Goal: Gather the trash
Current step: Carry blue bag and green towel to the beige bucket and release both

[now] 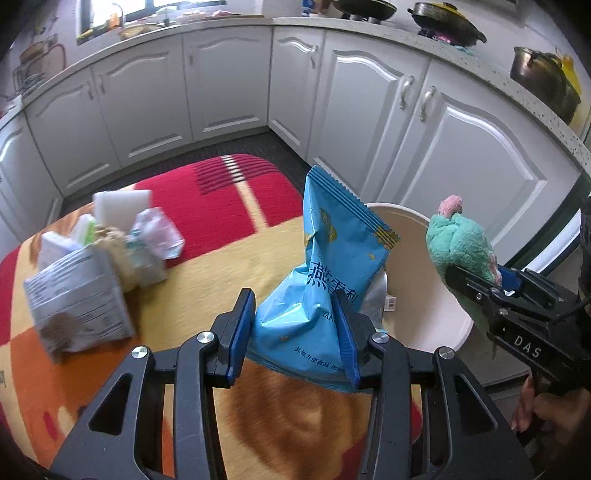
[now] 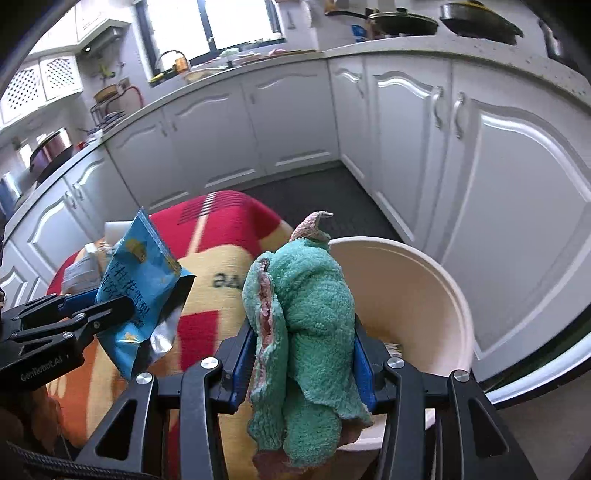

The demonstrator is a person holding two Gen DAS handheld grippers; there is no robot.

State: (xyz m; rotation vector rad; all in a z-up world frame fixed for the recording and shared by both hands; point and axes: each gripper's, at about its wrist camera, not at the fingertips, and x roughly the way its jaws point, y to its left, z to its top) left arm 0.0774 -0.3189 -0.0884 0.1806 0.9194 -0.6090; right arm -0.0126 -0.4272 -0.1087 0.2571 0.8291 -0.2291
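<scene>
Much of the far-left pile on the worktop [image 1: 207,295] is smeared by motion: a grey printed carton [image 1: 79,310], a white block [image 1: 122,208] and some soft plastic packets [image 1: 155,240] can be made out, but their print cannot be read. In the right wrist view that pile is nearly all hidden behind the blue snack bag [image 2: 138,291]. The inside of the cream bin [image 1: 413,295] is mostly screened by the bag and the towel; only a scrap of packaging shows at its bottom. A hand [image 1: 543,417] appears only partly, at the lower right edge of the left wrist view.

The left gripper [image 1: 295,332] is clamped on the blue snack bag, its blue pads pinching the crumpled lower half while the sealed top stands up; the bag is held above the near rim of the bin. The right gripper [image 2: 303,354] is clamped on a bunched green towel [image 2: 306,317] with pink edging, held just left of the bin's opening.

The worktop is covered with a cloth of red, yellow and orange blocks. The bin stands beside its right edge. Around them run white kitchen cabinets [image 2: 498,192] under a speckled counter [image 1: 491,77] carrying dark pans [image 1: 447,22], over a dark floor [image 2: 321,199], with a window [image 2: 236,22] at the far side.
</scene>
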